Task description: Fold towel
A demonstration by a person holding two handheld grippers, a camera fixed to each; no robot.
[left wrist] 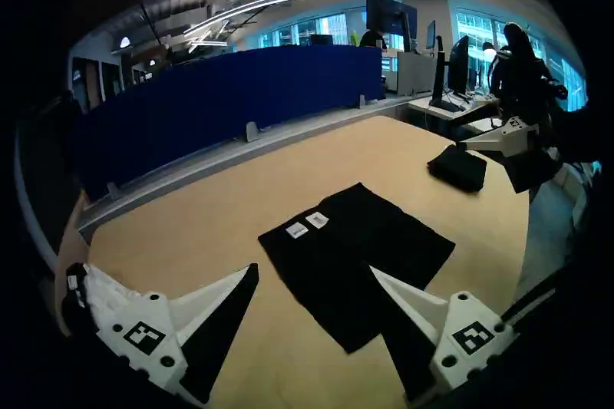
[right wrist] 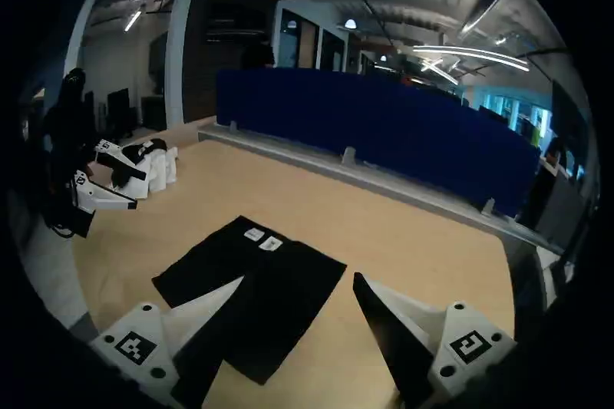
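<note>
A black towel (left wrist: 357, 263) lies flat on the wooden table (left wrist: 230, 209), with two white labels (left wrist: 307, 225) at its far edge. My left gripper (left wrist: 313, 269) hangs open above the towel's near edge, its white fingers (left wrist: 207, 309) wide apart and holding nothing. In the right gripper view the same towel (right wrist: 261, 286) spreads under my right gripper (right wrist: 299, 278), which is also open and empty. The right gripper (left wrist: 506, 139) appears at the table's far right end, and the left gripper (right wrist: 103, 183) at the far left.
A folded black cloth (left wrist: 458, 169) rests near the table's right end. White folded cloths (right wrist: 157, 165) stand at the left end. A blue divider (left wrist: 230, 102) runs along the back of the table. A person (left wrist: 522, 64) stands at the side, with desks and monitors (left wrist: 459, 64) behind.
</note>
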